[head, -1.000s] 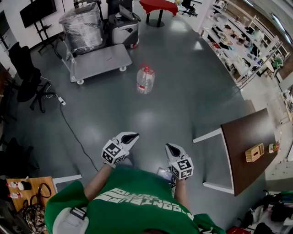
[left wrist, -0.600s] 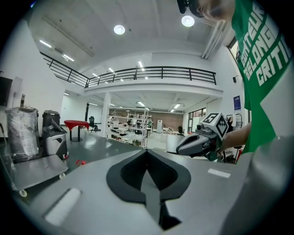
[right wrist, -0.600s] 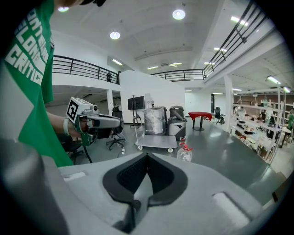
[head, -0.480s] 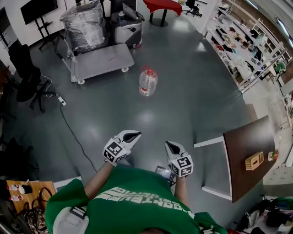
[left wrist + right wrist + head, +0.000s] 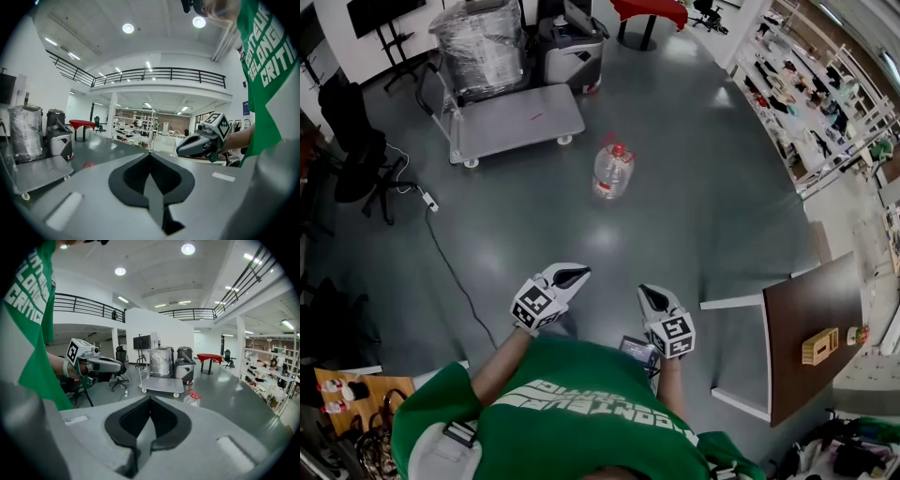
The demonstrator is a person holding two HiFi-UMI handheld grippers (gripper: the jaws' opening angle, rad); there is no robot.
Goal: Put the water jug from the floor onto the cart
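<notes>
A clear water jug [image 5: 612, 172] with a red cap stands on the grey floor, well ahead of both grippers; it also shows small in the right gripper view as the jug [image 5: 191, 400]. The flat grey cart [image 5: 514, 122] stands beyond it to the left, seen too as the cart [image 5: 162, 386]. My left gripper [image 5: 571, 277] and right gripper [image 5: 649, 298] are held side by side close to the person's body, both shut and empty. In the left gripper view the jug is hidden behind the jaws, and only its red handle [image 5: 87, 164] peeks out.
A wrapped bundle [image 5: 482, 42] sits at the cart's far end, with a grey machine [image 5: 572, 52] beside it. A cable [image 5: 455, 272] and power strip lie on the floor at left. A brown table [image 5: 811, 337] stands at right, shelves [image 5: 811, 103] at far right, an office chair [image 5: 352, 141] at left.
The whole view has advanced: the jug and cart sit lower and closer in the head view than a second ago. Both grippers keep their place before the body and stay shut.
</notes>
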